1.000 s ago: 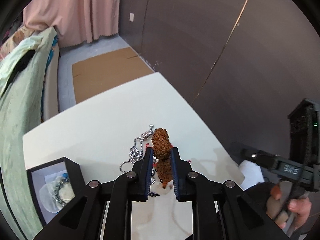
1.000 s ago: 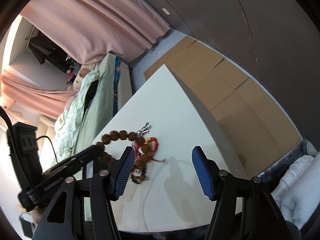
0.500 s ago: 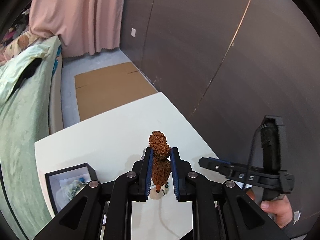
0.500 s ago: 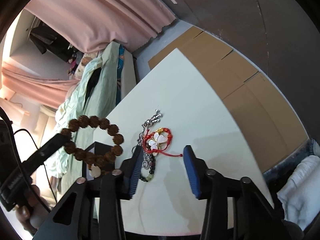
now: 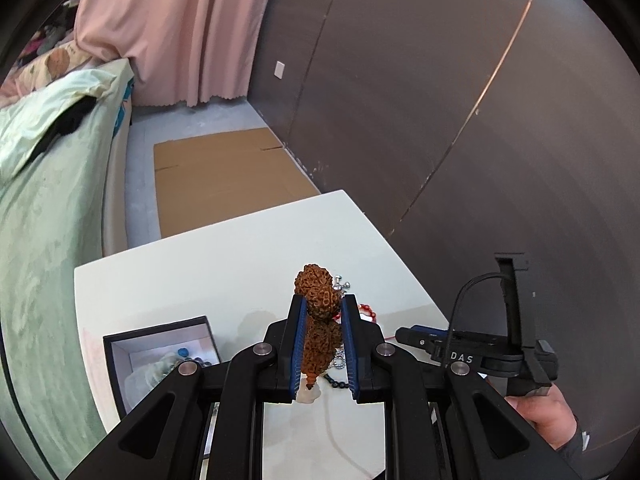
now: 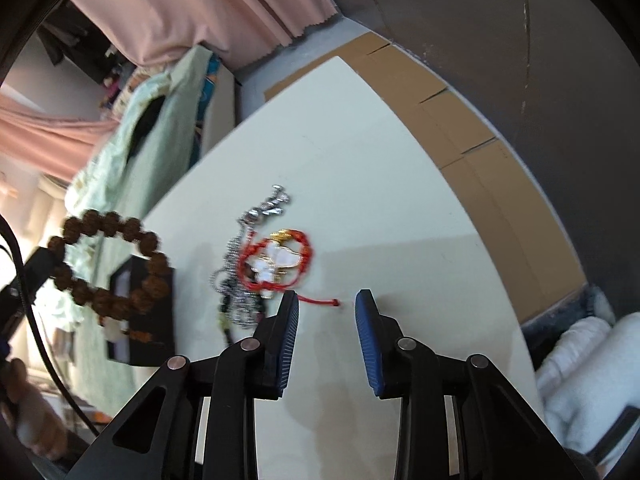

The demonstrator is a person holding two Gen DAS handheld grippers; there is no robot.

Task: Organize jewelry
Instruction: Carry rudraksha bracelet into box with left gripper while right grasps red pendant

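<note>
My left hand-held gripper [image 5: 322, 308] is clenched on the brown bead bracelet [image 5: 318, 300], now lifted clear of the white bench [image 5: 200, 264]. A second ago it hung low over the jewelry pile; since then it has risen and swung toward the black box [image 5: 160, 332] at lower left of the left wrist view. In the right wrist view the bracelet [image 6: 108, 264] dangles at left, in front of the box [image 6: 160, 320], so the drop into it looks close. My right hand-held gripper [image 6: 328, 304] is released and empty, its fingers closer together than before, poised just beside the red cord bracelet [image 6: 276, 260] and silver chain [image 6: 236, 264] lying mid-frame on the bench, likely the next pieces to sort.
</note>
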